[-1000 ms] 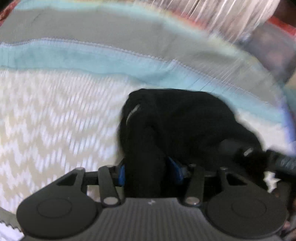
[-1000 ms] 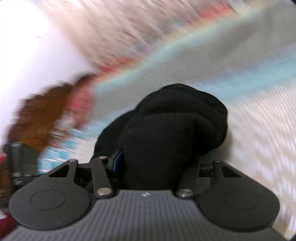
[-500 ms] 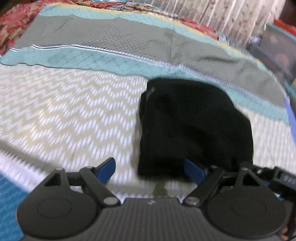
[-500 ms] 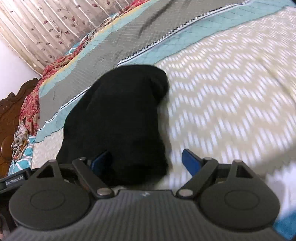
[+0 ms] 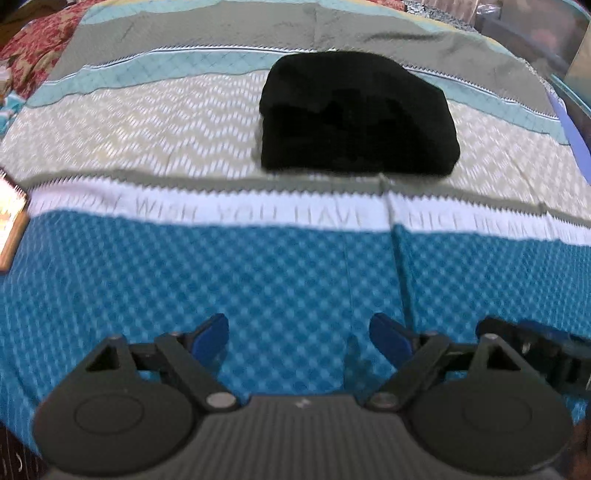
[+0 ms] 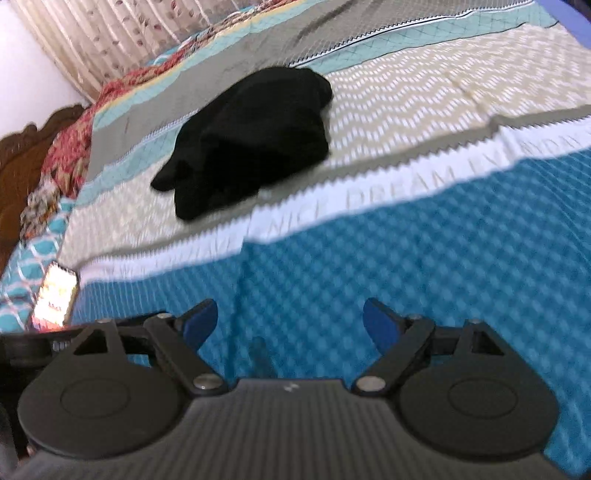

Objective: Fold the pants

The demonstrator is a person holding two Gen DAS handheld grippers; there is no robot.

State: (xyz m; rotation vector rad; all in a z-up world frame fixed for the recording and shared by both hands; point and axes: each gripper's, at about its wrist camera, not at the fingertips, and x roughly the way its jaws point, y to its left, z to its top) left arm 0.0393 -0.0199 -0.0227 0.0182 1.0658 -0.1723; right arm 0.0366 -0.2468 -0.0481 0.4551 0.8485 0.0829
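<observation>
The black pants [image 5: 356,114] lie as a compact folded bundle on the cream zigzag band of the bedspread [image 5: 147,122], far ahead of both grippers. They also show in the right wrist view [image 6: 251,140], up and to the left. My left gripper [image 5: 299,338] is open and empty over the blue checked band. My right gripper [image 6: 290,325] is open and empty over the same blue band. Neither gripper touches the pants.
A lit phone [image 6: 55,295] lies on the bed at the left, also at the left edge of the left wrist view [image 5: 11,218]. A wooden headboard [image 6: 22,155] and curtains [image 6: 110,33] stand beyond. The other gripper's body [image 5: 535,354] shows at lower right.
Both grippers let go of the pants, opened and pulled back toward the near edge of the bed. The pants now lie still as a folded bundle.
</observation>
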